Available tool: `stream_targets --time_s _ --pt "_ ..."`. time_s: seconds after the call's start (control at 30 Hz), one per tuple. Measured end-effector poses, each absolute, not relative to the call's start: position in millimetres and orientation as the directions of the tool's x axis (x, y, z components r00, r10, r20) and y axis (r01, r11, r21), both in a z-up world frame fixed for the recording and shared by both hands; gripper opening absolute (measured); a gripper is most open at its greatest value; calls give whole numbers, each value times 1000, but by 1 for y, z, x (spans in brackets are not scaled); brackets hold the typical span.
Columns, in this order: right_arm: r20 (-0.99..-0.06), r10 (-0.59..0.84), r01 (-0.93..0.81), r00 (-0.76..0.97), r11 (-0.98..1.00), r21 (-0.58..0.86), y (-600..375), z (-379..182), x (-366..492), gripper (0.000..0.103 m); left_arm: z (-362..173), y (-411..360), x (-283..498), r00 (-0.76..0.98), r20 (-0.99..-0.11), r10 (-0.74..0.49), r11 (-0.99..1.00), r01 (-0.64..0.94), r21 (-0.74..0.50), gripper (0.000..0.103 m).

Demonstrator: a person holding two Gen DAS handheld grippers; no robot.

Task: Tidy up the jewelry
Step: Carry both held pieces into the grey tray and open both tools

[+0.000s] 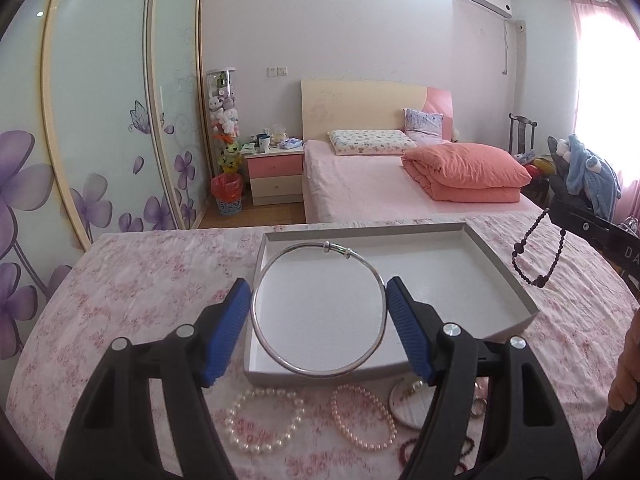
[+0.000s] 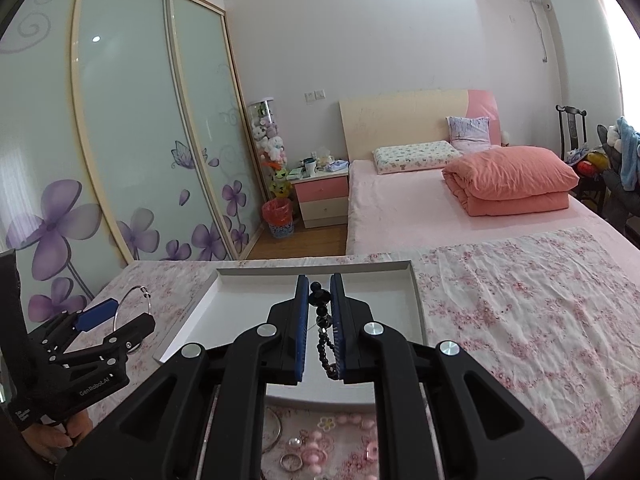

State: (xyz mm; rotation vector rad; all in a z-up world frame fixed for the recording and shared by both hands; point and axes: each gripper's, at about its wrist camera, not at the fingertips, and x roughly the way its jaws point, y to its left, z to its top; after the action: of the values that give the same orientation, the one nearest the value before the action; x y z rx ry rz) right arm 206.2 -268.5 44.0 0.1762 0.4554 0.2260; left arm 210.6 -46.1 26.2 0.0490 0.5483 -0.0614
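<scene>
Being carried above the near half of the shallow grey box [image 1: 500,264]: a silver bangle [image 1: 320,308], spanned edge to edge between the blue pads [image 1: 226,332] of the left gripper [image 1: 320,328], jaws standing wide and pressing on opposite sides of the ring. Facing the left wrist camera nearly flat-on, its clasp beads at the far end and its plane tilting away toward the box's far wall; no true long axis, being round, so only the tilt mattering for a flat landing. Hanging beside it, toward the box's right edge: a dark bead bracelet [image 2: 322,328], pinched near its top in the right gripper [image 2: 320,320], jaws closed almost fully on the strand, loop drooping straight down as a narrow vertical oval [image 1: 538,248]. Both grippers pointing forward and downward over the white box floor, the box lying directly below and ahead of each, neither piece touching it yet. Probably coming next: lowering and releasing, bangle toward the left side, beads toward the right. Waiting on the floral cloth [image 1: 140,300] along the box's near edge: a white pearl bracelet [image 1: 264,420], a pink pearl bracelet [image 1: 362,418], small rings [image 2: 290,461].
</scene>
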Motion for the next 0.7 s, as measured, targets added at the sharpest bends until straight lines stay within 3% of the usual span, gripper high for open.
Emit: stream_targets --time_s 0.7 --pt "-560 297 -182 774 950 253 -257 -11 277 13 -29 -63 307 776 -629 -49 994 98 43 69"
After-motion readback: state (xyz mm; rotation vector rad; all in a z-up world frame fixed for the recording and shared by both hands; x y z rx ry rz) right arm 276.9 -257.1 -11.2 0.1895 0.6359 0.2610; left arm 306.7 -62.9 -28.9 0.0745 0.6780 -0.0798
